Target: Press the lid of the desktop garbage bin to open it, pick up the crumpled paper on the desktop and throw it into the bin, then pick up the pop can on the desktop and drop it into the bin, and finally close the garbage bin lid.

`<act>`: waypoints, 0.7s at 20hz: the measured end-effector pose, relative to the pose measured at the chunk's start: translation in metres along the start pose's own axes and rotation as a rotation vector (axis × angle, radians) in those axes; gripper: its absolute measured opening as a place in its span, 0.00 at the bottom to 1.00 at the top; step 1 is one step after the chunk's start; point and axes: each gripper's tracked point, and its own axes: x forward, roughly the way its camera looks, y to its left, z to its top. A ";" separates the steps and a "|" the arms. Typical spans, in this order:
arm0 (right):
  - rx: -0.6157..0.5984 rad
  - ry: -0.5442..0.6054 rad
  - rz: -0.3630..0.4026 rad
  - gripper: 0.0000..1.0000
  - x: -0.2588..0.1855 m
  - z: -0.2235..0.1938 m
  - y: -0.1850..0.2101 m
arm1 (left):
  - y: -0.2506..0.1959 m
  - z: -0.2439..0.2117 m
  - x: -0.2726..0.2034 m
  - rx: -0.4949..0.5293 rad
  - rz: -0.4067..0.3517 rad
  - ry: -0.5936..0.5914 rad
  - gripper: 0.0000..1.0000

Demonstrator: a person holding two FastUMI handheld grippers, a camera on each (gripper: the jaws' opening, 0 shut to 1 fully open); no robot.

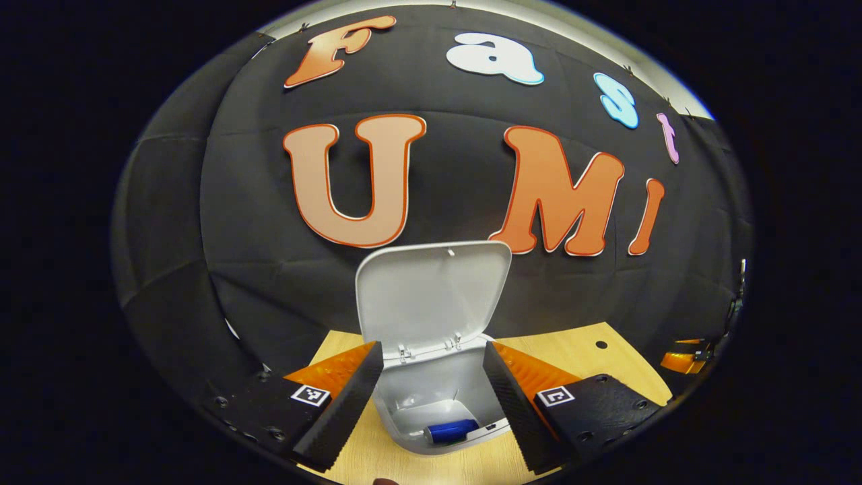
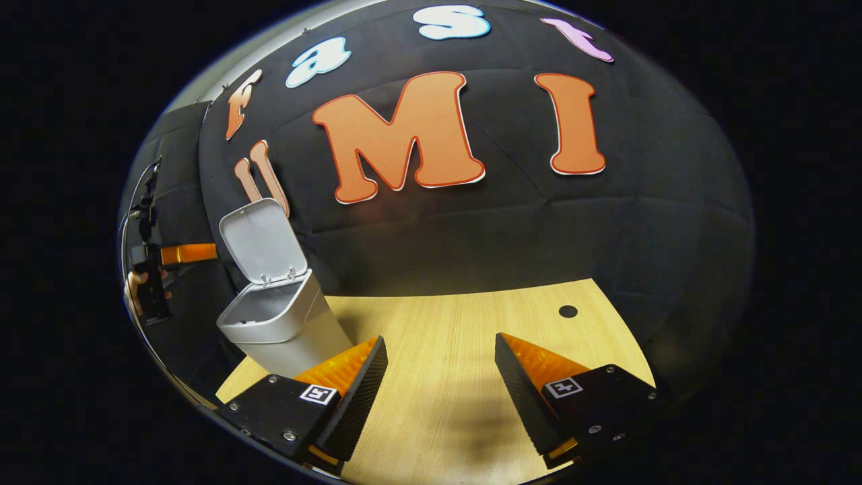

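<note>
The can (image 1: 450,431) lies inside the bin (image 1: 438,397); both grippers (image 1: 431,397) (image 2: 438,397) are wide open and empty. Next, I think, push the upright lid (image 1: 434,296) down.

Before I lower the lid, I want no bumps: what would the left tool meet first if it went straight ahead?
Probably the raised lid of the open bin; depth is uncertain. The left tool is open.

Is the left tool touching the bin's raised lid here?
Apart. In the left gripper view the left tool hangs open over the bin; the lid stands upright beyond its fingertips, with a gap.
</note>
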 end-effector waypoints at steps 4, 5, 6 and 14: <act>0.005 -0.005 0.016 0.96 0.002 0.000 0.006 | 0.017 0.029 0.001 -0.073 -0.011 0.033 0.95; 0.008 -0.008 0.017 0.96 0.002 0.000 0.006 | 0.024 0.039 0.002 -0.092 -0.008 0.025 0.95; 0.013 -0.007 0.015 0.96 0.002 -0.001 0.004 | 0.035 0.050 0.003 -0.110 0.012 0.002 0.95; 0.046 -0.001 0.015 0.96 0.005 -0.002 0.000 | 0.064 0.136 0.032 -0.121 0.050 -0.108 0.94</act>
